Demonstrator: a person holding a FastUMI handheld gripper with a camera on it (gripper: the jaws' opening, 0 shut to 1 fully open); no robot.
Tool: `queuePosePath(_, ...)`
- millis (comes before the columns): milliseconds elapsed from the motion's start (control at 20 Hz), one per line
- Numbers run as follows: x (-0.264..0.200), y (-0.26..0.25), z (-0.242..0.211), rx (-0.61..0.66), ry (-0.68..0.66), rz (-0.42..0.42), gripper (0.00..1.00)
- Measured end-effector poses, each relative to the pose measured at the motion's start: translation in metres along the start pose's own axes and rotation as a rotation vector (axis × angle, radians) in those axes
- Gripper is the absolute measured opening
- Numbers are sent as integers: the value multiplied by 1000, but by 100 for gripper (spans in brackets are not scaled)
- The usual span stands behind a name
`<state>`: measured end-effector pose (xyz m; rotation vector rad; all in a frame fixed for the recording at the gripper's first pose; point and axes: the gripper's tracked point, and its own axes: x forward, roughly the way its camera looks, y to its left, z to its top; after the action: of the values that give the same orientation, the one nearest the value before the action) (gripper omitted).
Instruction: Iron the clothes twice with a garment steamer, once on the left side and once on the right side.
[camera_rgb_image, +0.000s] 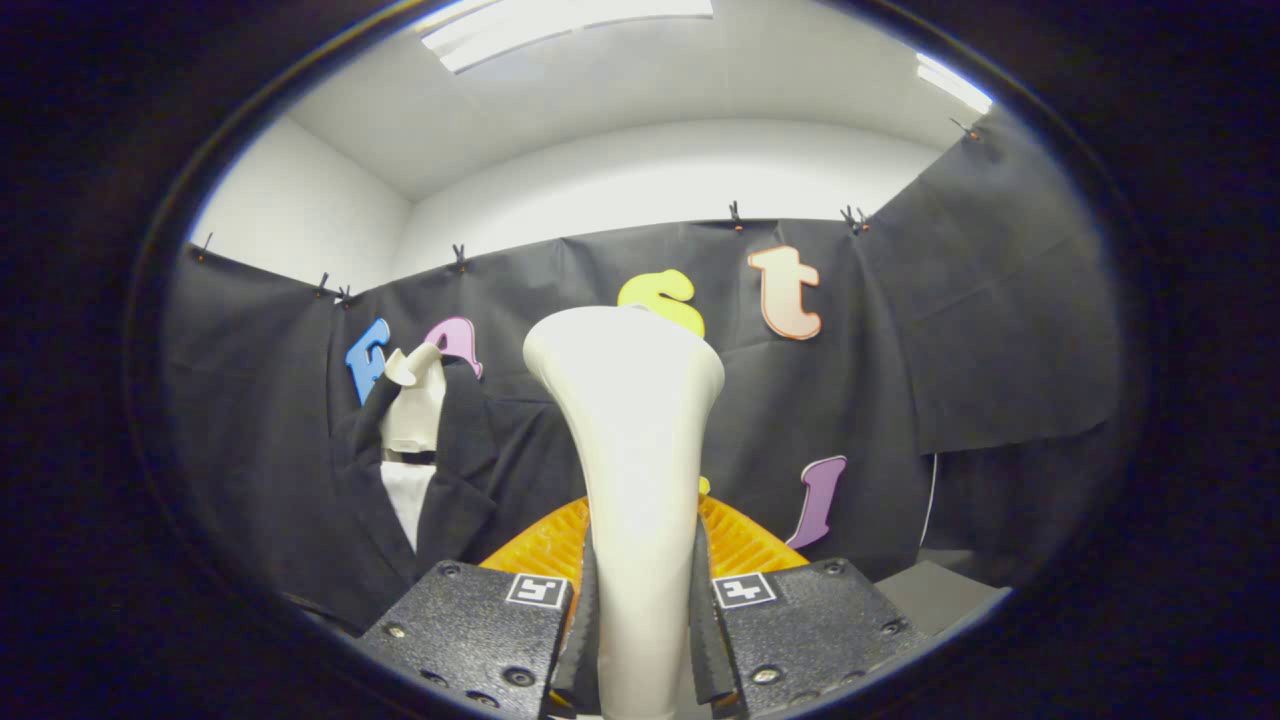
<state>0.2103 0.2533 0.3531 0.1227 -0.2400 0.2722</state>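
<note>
1. The tool (640, 630) grips the cream-white, smooth plastic garment steamer (630, 450) by its slim handle, with a finger pressed against each side of it.
2. The steamer stands upright between the fingers (585, 620) and widens toward a rounded, flared head at the top, which rises in front of the black cloth wall (900, 400).
3. A ribbed orange plastic piece (545, 545) fans out behind the handle on both sides, just beyond the fingertips; what it belongs to cannot be told.
4. The dark suit jacket (470, 470) hangs ahead and to the left of the steamer, well apart from its head, draped on a pale cream mannequin torso (415, 405).
5. A white shirt front (410, 500) shows in the open V between the jacket's lapels, below the mannequin's neck.
6. Small dark clips (735, 213) pin the top edge of the cloth wall along a white room wall (650, 180).
7. Bright strip ceiling lights (560, 25) glow overhead.
8. A flat grey surface (940, 595) lies low to the right of the tool, beside the foot of the cloth.
</note>
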Motion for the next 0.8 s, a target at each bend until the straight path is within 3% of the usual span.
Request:
queuePosePath(300,43,65,-11,-68,78,2,40)
queuePosePath(550,68,82,-33,-109,157,-28,40)
queuePosePath(800,63,86,-55,-105,206,-16,40)
